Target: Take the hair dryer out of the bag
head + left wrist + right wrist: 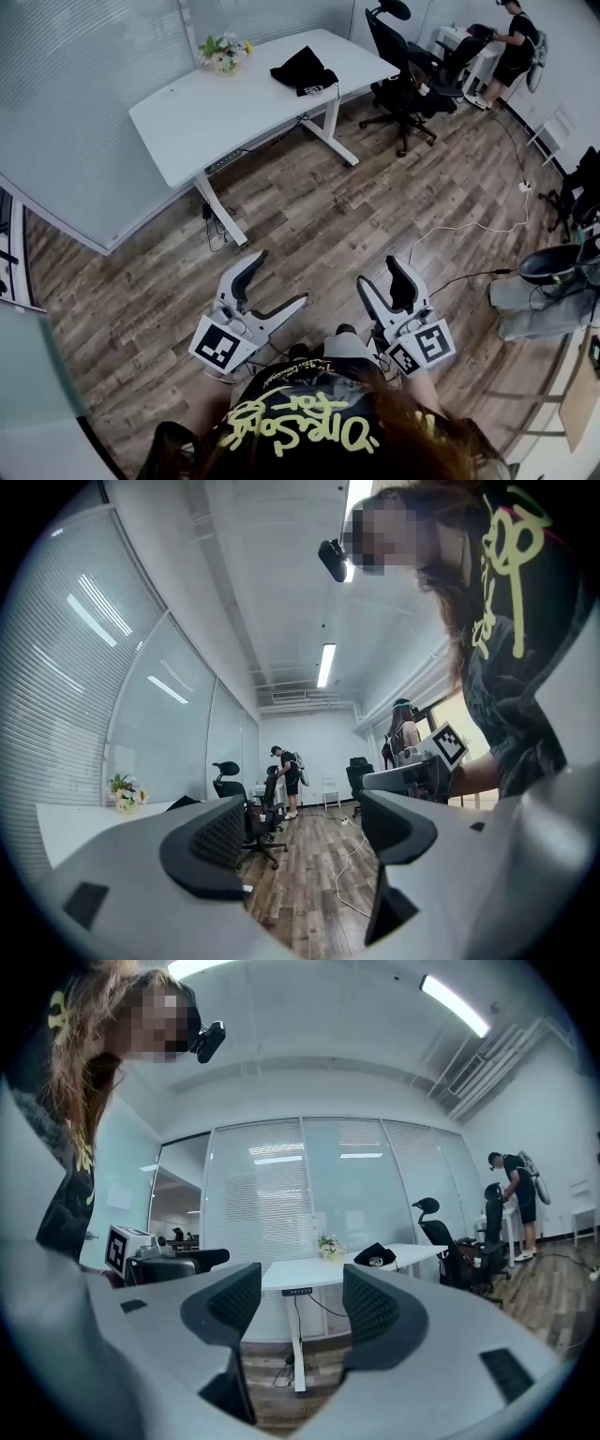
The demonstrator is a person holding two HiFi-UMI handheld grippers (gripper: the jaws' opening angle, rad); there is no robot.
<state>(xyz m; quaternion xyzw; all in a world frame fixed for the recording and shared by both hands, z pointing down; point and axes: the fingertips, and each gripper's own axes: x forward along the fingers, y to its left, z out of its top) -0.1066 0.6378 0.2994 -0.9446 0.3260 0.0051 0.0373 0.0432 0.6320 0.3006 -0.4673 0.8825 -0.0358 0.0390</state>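
A black bag [302, 68] lies crumpled on the far side of the white table [216, 117]; it also shows small in the right gripper view, bag [375, 1255]. I cannot make out a hair dryer; the bag hides what is inside. Both grippers are held low, close to my body and well short of the table. The left gripper [279, 279] is open with wide-spread jaws and only floor between them [305, 836]. The right gripper [380, 272] is open too, holding nothing, and looks toward the table [300, 1307].
A small bunch of flowers [223, 52] stands at the table's back edge. Black office chairs [403, 84] stand right of the table. Another person [511, 52] works at the far right. A white cable [469, 225] runs across the wooden floor. A glass wall is on the left.
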